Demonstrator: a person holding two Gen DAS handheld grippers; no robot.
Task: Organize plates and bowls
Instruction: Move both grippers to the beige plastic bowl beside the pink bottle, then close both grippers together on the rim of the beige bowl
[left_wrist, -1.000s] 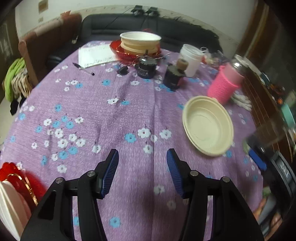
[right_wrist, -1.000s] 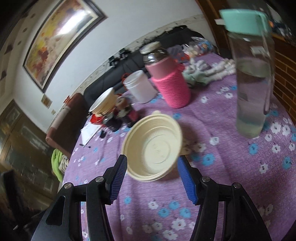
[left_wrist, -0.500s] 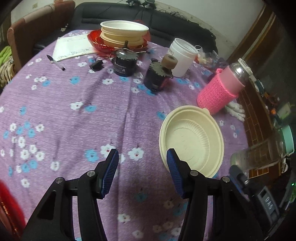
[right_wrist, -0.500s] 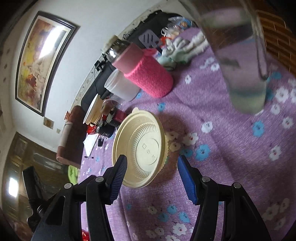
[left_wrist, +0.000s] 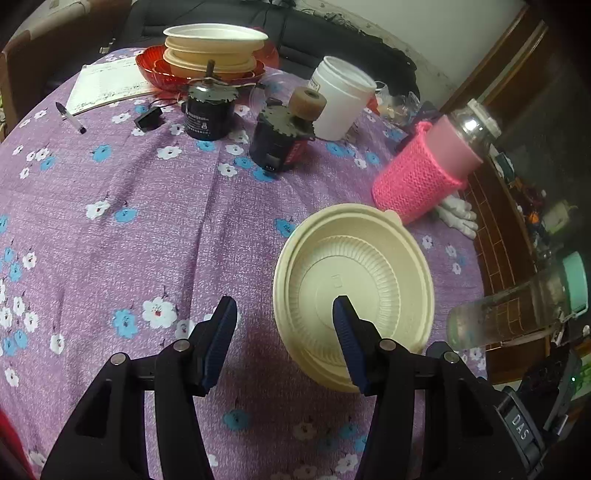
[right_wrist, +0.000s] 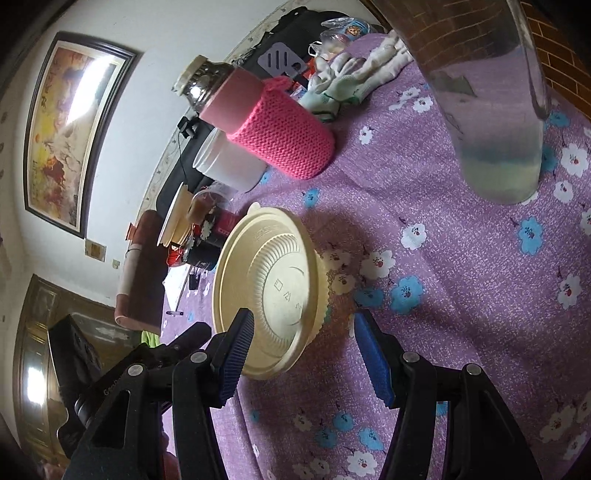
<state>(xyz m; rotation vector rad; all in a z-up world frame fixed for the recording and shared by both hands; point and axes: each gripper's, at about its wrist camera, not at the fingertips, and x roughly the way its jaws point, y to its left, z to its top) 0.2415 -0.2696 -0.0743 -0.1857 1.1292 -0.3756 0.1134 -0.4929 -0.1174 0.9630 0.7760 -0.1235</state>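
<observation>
Both grippers close in on a cream bowl (left_wrist: 354, 284) sitting upright on the flowered purple tablecloth (left_wrist: 110, 229). The left gripper (left_wrist: 284, 317) stands with its jaws spread and nothing between them; the bowl lies just ahead and to its right, and that gripper's right finger appears to hang over the bowl's ribbed floor, though contact cannot be made out. The right gripper (right_wrist: 303, 334), jaws likewise spread and empty, has the bowl (right_wrist: 269, 288) just ahead and toward its left finger, which overlaps the near rim. The bowl is round, so it offers no long axis to line up with; the rim is the likely hold, and both grippers look about equally near. Well ahead of the left gripper sits a stack of bowls (left_wrist: 214, 48) in a red dish (probably the destination). Moulded marks on the bowl's floor are unreadable; "DAS" shows on a black device (left_wrist: 524, 428) at the left view's lower right.
</observation>
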